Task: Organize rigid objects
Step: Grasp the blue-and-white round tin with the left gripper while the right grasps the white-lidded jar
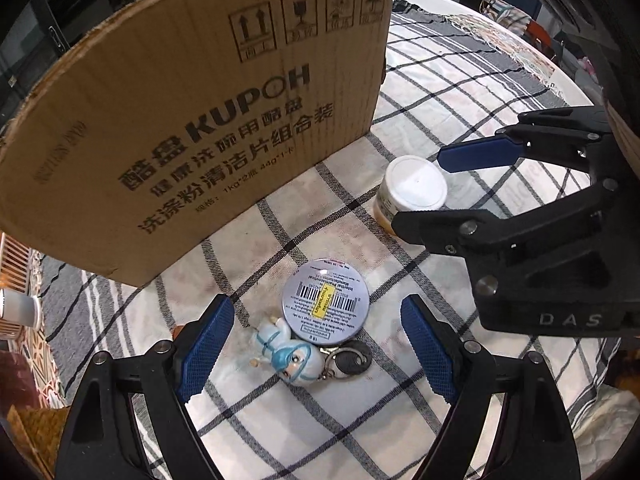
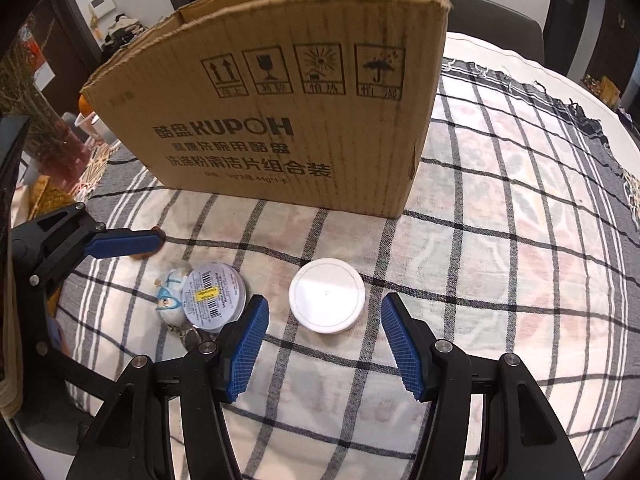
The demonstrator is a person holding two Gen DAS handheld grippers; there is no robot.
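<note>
The left gripper (image 1: 316,356) hangs over a tight cluster with its jaws wide apart and nothing between them; the right gripper (image 2: 324,344) is likewise spread and empty, poised above the white-lidded jar (image 2: 327,295), which stands upright on the checked cloth (image 2: 500,240) roughly mid-table, well in from the cloth's frayed far edge. Below the left gripper the round tin (image 1: 325,299) lies flat with its barcode label facing up, the small blue-and-white figurine (image 1: 289,350) lies touching its near rim, and a key ring with a dark fob (image 1: 349,360) lies just beside both. The likeliest trouble, as I judge it, starts there: closing on the tin could catch the figurine or the ring as well, dragging them along or making the shallow tin tilt and slip out. The ring's loose loops might also snag a pad. For the jar, the jaws look only a little wider than the lid, so an off-centre descent could land a finger on top and tip it or push it sideways across the soft, wrinkled cloth. The two tools work close together, and a crossing reach could knock them against each other. The open cardboard box (image 2: 280,120) stands behind everything toward the far side; I take it for the destination, and its tall front wall could catch a load carried too low.
</note>
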